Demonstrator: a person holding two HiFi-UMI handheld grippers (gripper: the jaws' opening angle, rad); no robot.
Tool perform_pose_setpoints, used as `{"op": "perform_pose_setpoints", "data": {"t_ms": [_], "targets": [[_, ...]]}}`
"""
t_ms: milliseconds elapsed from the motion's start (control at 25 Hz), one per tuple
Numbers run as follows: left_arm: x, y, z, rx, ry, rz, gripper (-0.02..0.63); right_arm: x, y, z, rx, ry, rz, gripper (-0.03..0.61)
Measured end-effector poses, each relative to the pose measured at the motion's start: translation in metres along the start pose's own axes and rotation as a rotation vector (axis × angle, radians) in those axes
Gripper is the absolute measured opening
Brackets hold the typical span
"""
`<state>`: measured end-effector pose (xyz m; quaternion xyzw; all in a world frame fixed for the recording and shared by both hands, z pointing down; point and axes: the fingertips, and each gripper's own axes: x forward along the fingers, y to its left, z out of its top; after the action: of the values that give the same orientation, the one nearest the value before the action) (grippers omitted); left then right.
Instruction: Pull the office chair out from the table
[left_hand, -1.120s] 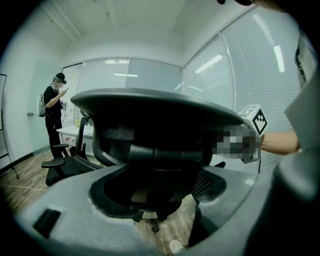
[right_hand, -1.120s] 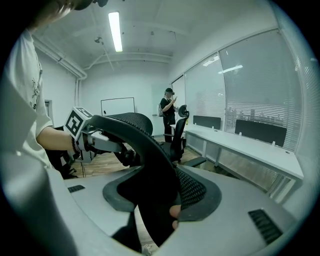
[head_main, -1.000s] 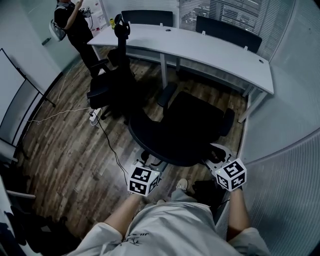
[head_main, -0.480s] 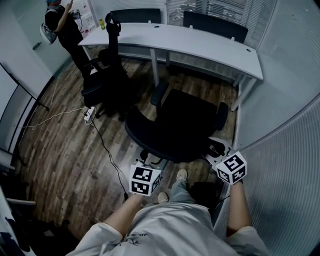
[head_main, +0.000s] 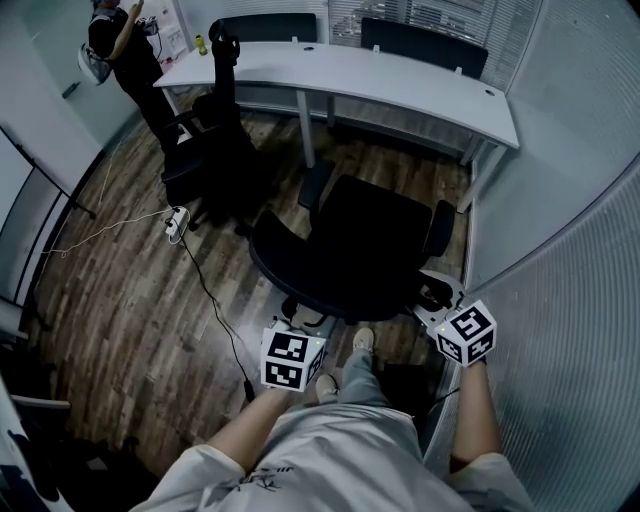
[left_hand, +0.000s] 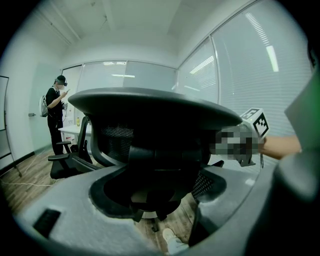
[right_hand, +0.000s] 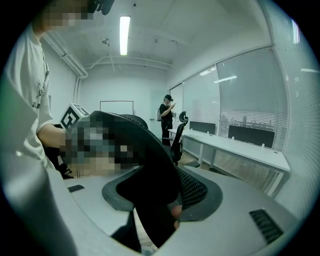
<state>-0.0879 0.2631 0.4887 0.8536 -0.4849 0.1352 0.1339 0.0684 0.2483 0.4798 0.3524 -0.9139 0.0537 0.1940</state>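
**Head view:** A black office chair (head_main: 350, 245) with a broad seat, two armrests and a mesh backrest stands on the wood-plank floor (head_main: 120, 300). It faces the long white curved tabletop (head_main: 400, 85) and sits out from the tabletop's near edge, not tucked under it. The left gripper (head_main: 292, 330) meets the left end of the backrest rim, and the right gripper (head_main: 440, 305) meets the right end. A second black chair (head_main: 205, 160) stands by the tabletop's left end, with a person (head_main: 125, 50) beyond it.

**Left gripper view:** The chair's curved top rim spans the picture, with mesh and a dark central spine below it. The jaws stand wide apart and clasp the dark frame of the backrest.

**Right gripper view:** The jaws are also wide, and they pinch the thick black rim of the backrest. Mesh shows just beside the right-hand pad.
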Motion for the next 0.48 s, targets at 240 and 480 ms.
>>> {"op": "perform_pose_setpoints", "data": {"t_ms": [240, 480], "targets": [[-0.0079, -0.0052, -0.0040, 0.005, 0.006, -0.007, 0.328, -0.0063, 0.0068, -0.0020, 0.007, -0.010, -0.018, 0.183], [-0.0085, -0.0090, -0.0064, 0.013, 0.013, -0.023, 0.328, -0.0091, 0.0079, -0.0016, 0.024, -0.016, -0.035, 0.186]]}}
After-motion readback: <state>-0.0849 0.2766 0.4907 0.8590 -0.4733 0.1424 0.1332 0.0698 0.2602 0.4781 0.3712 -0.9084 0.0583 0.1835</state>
